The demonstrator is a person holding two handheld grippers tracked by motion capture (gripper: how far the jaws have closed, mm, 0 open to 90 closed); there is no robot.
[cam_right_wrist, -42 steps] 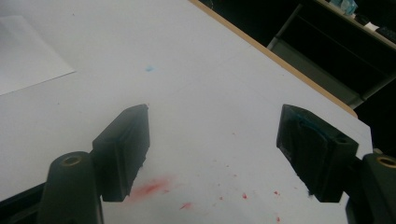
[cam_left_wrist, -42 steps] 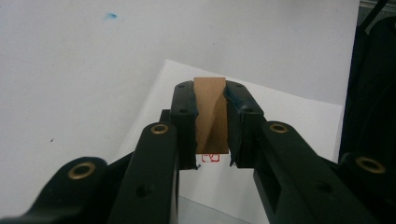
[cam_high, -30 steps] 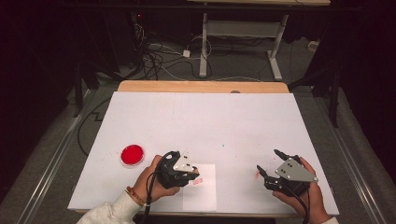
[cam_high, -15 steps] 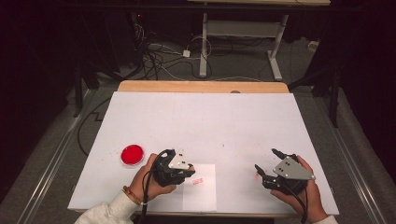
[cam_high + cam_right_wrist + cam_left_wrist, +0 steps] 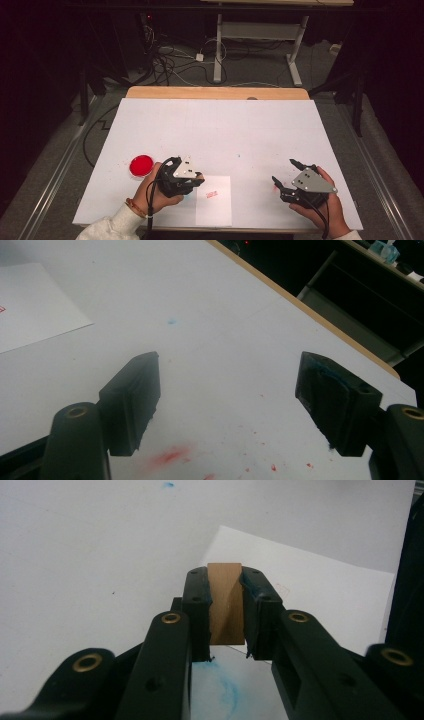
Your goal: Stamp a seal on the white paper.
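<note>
White table (image 5: 220, 130), paper sheet (image 5: 215, 212), red dish (image 5: 141, 165)

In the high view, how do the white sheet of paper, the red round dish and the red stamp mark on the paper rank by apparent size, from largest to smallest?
1. White sheet of paper, clearly the largest.
2. Red round dish, much smaller than the sheet.
3. Red stamp mark, the smallest, a faint print on the sheet.
All three lie at a similar distance from the camera, so the order looks reliable.

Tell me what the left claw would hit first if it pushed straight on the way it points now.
Likely the white paper sheet: the left claw, shut on a wooden block, points over it. How high it rides is unclear.
</note>
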